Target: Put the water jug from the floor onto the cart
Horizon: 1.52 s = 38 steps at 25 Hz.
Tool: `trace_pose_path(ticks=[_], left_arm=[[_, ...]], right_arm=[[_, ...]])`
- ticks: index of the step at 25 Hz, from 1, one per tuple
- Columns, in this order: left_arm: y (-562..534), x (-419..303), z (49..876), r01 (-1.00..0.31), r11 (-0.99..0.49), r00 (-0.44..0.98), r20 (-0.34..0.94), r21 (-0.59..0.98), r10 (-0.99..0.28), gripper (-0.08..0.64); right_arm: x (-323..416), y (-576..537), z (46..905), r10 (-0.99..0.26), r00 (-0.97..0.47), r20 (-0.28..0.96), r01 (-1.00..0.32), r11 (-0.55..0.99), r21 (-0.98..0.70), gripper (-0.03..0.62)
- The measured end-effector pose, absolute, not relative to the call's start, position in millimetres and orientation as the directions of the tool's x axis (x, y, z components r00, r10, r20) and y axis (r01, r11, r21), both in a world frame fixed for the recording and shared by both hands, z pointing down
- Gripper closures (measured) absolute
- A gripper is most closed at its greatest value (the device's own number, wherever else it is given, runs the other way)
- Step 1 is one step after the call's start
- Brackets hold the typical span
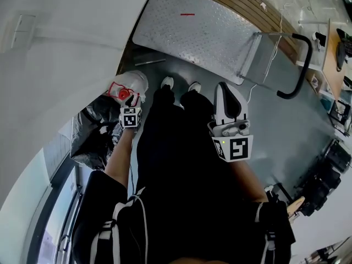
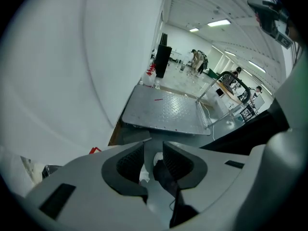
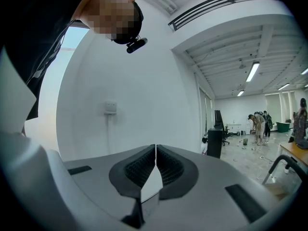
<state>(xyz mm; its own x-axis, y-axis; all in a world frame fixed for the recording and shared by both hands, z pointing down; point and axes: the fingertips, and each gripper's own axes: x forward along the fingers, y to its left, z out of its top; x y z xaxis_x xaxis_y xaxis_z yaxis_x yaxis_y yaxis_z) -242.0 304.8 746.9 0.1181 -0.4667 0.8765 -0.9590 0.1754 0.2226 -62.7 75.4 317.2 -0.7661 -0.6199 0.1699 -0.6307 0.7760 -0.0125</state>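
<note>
Seemingly upright water jug (image 1: pixel 136 82), cap (image 1: pixel 124 94) uppermost

Head view looked steeply down from high above the grey diamond-plate metal cart (image 1: pixel 198 32). Left gripper view sat low, facing that same cart deck from close by. Right gripper view faced about level, at the white wall (image 3: pixel 144 95) beside it.

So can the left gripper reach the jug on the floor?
Probably yes. The left gripper hangs just above the jug, jaws apart, with nothing in the way; the bag only sits beside it.
</note>
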Motion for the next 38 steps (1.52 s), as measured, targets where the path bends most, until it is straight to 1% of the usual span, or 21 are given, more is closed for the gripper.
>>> trace_pose_path(ticks=[4, 10, 18, 23, 28, 34, 38], left_arm=[[307, -247, 765, -0.952, 0.228, 0.085, 0.895, 0.202, -0.437, 0.445], [310, -244, 789, -0.967, 0.175, 0.104, 0.917, 0.183, -0.385, 0.445], [330, -235, 821, -0.96, 0.177, 0.156, 0.938, 0.218, -0.309, 0.416], [341, -233, 847, -0.965, 0.165, 0.152, 0.945, 0.206, -0.29, 0.41], [342, -238, 869, -0.963, 0.173, 0.151, 0.944, 0.208, -0.294, 0.407], [354, -234, 897, -0.974, 0.114, 0.162, 0.953, 0.196, -0.257, 0.405], [356, -235, 912, -0.971, 0.139, 0.158, 0.958, 0.195, -0.24, 0.403]], right_arm=[[-58, 74, 323, -0.623, -0.762, 0.176, -0.635, 0.772, -0.018, 0.572], [-80, 77, 327, -0.6, -0.784, 0.158, -0.605, 0.796, 0.019, 0.572], [-100, 81, 347, -0.552, -0.814, 0.178, -0.559, 0.829, 0.015, 0.572], [-122, 87, 358, -0.501, -0.851, 0.156, -0.505, 0.863, 0.019, 0.572], [-141, 93, 380, -0.45, -0.878, 0.16, -0.452, 0.892, 0.025, 0.572], [-157, 98, 401, -0.411, -0.895, 0.173, -0.412, 0.911, 0.033, 0.572], [-168, 101, 409, -0.367, -0.912, 0.185, -0.368, 0.929, 0.027, 0.572]])
